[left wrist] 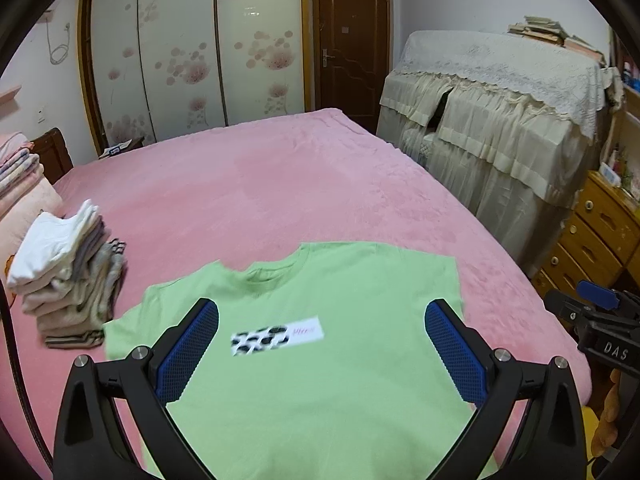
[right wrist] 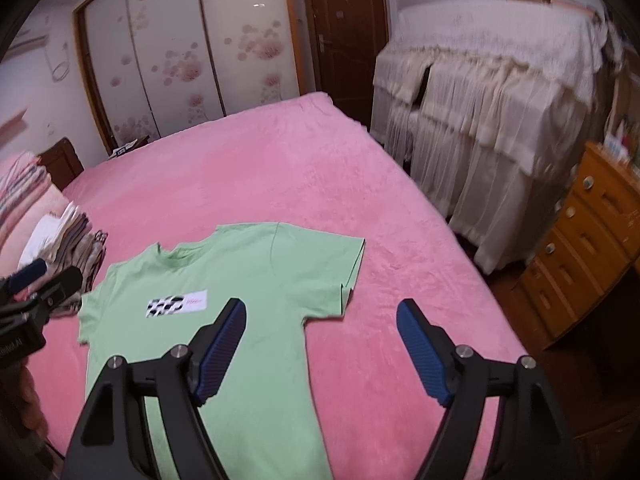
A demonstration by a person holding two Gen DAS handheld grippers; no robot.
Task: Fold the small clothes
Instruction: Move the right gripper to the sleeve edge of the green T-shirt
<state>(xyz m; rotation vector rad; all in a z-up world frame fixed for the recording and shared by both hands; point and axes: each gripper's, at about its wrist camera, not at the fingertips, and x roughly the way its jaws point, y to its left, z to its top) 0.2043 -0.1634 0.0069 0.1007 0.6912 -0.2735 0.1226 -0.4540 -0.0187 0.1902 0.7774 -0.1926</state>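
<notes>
**Green tee laid out, unfolded**

We are hovering the left gripper point(left wrist: 322, 332) and right gripper point(right wrist: 320, 330), both spread and empty, over the light-green cotton T-shirt point(right wrist: 224, 280) lying flat on the pink plush bedspread point(left wrist: 280, 184). A stack of folded pale garments point(left wrist: 68, 264) is sitting beside it; this shirt's folds are all remaining.

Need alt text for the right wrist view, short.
A light green T-shirt lies flat, print up, on a pink bedspread. The open right tool hovers over its sleeve side, holding nothing. Folded clothes are stacked at left.
</notes>
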